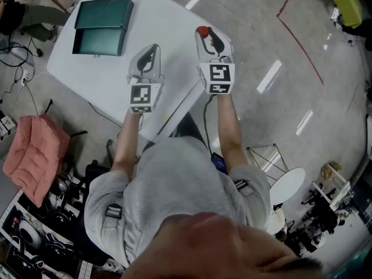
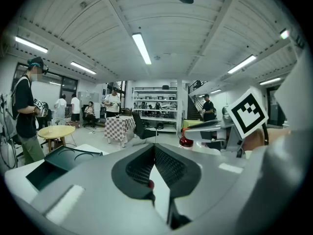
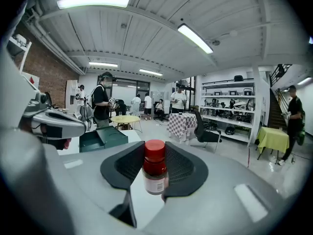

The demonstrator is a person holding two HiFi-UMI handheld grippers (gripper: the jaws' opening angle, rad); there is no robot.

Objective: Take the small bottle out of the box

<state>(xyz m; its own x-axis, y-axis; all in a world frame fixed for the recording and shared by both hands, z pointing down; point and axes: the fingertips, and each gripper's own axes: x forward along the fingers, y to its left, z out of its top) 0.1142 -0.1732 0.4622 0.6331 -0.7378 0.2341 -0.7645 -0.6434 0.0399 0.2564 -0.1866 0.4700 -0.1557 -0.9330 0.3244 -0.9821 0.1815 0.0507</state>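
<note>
So the small bottle (image 3: pixel 155 176) is out of the box (image 1: pixel 102 27) and sits upright in my right gripper (image 3: pixel 154 153), jaws pinching its body just under the red cap. The left gripper (image 2: pixel 154 148) has its jaws pressed together at the tips with nothing between them, so it's no help if things go sideways. My main worry is that the pinch is only on two sides of a smooth round bottle, so a quick tilt or jolt could let it swivel or slide down out of the pads. From the head view that gripper is up near the far edge of the white table (image 1: pixel 168 28), so a drop might bounce it onto the floor instead of the tabletop. I think the pads have decent contact, but I can't really judge how deep the bottle sits in them. From above I only get the red cap, the rest is hidden behind the gripper. The label print is too small to read, and I can't see properly into the box.
</note>
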